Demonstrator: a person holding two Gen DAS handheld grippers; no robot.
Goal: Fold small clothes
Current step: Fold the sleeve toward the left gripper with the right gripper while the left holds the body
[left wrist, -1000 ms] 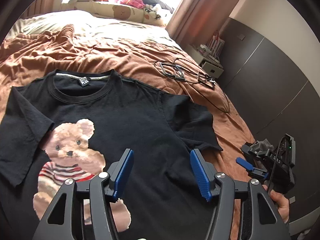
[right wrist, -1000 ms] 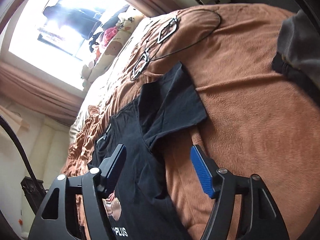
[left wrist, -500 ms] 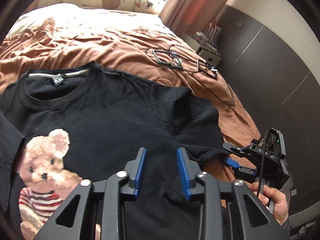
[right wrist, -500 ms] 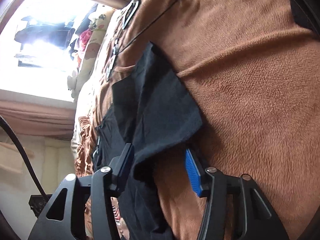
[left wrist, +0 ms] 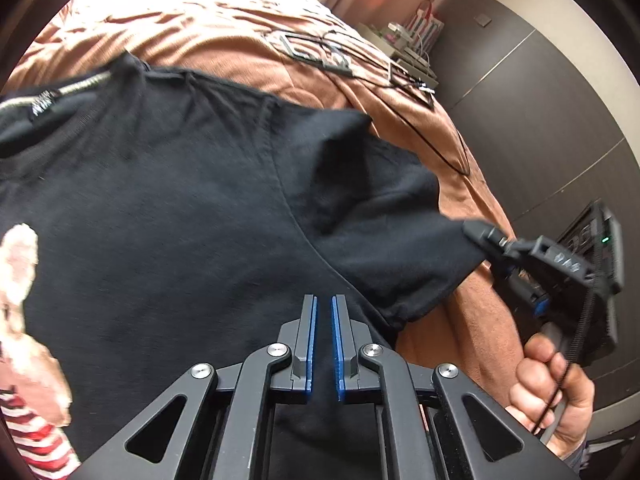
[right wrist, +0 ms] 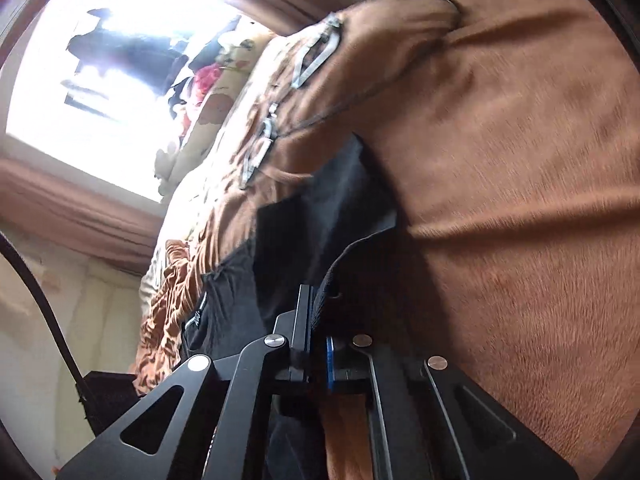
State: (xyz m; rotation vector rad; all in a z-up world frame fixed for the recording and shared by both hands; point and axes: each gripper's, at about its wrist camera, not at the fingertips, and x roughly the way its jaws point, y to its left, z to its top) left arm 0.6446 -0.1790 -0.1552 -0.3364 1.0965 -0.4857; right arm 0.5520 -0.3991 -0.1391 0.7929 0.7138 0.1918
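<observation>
A black T-shirt lies spread on the brown blanket of a bed, its bear print at the shirt's lower left. The left claw sits low over the shirt's side, just inside the sleeve seam; its blue pads are nearly together, and dark cloth seems pinched between them, though the view is too close to be sure. The right claw, held in a person's hand, is clamped on the sleeve's outer hem, fabric bunched between its pads. Cables lie on the blanket beyond the sleeve.
</observation>
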